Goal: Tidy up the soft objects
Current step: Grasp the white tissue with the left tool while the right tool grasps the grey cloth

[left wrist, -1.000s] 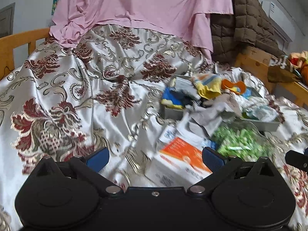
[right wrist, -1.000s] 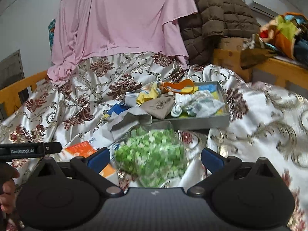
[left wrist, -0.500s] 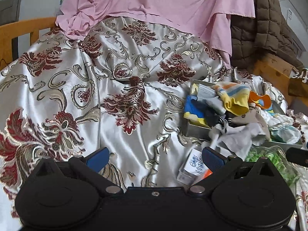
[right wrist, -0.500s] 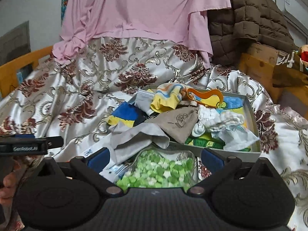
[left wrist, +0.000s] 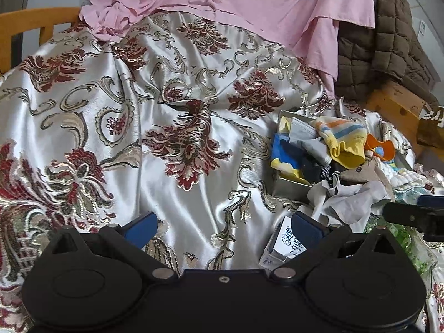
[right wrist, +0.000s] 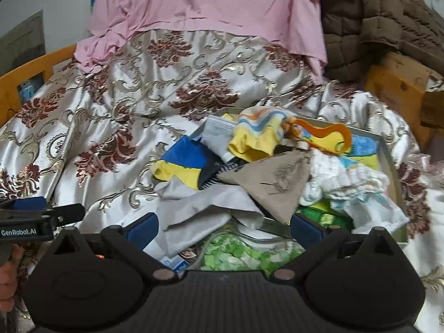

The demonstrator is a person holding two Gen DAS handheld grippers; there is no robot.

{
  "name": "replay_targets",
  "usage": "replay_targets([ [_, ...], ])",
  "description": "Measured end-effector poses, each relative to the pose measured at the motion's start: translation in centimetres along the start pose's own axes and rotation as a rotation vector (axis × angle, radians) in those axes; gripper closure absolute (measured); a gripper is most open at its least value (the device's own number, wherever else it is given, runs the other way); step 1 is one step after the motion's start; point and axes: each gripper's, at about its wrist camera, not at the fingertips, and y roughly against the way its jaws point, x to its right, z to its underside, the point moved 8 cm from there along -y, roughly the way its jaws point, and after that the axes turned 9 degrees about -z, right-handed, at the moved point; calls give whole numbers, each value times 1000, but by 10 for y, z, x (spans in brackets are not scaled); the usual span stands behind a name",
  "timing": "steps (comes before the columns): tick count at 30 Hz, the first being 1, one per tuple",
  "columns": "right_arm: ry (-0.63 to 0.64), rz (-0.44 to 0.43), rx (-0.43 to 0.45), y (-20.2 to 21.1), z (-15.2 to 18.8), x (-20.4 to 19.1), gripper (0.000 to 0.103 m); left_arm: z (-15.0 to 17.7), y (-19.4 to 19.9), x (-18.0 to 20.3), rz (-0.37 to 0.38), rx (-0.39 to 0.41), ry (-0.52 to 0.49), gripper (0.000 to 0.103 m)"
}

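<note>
A grey tray on the satin bedspread is heaped with soft things: a yellow striped cloth, a tan cloth, a blue and yellow cloth, white cloths and a grey cloth hanging over its front. The tray also shows in the left wrist view. My right gripper is open and empty just before the grey cloth, above a bag of green pieces. My left gripper is open and empty over bare bedspread, left of the tray.
A white carton lies by my left gripper's right finger. A pink sheet and a brown quilt are piled at the back. A wooden bed frame runs along the left and right sides.
Both grippers have moved forward and up over the bed. The orange box has dropped out of the left view and the tray now looms larger in the right view.
</note>
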Motion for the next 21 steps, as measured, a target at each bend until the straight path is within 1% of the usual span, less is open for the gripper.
replay_targets([
  [3,1,-16,-5,-6,-4,-2,0,1,-2,3,54,15,18,1],
  [6,-38,-33,-8,-13,-6,0,0,3,-5,7,106,22,25,1],
  [9,-84,-33,-20,-22,-6,6,0,6,-6,11,141,27,15,1],
  [13,-97,-39,-16,-30,-7,9,1,5,-9,23,193,35,-13,1],
  [15,-99,-40,-15,-33,-8,9,3,3,-11,32,230,40,-44,1],
  [18,-103,-56,-28,-39,-9,9,7,2,-13,48,281,47,-130,1],
  [21,-101,-63,-42,-45,-9,8,12,1,-17,62,317,41,-202,1],
])
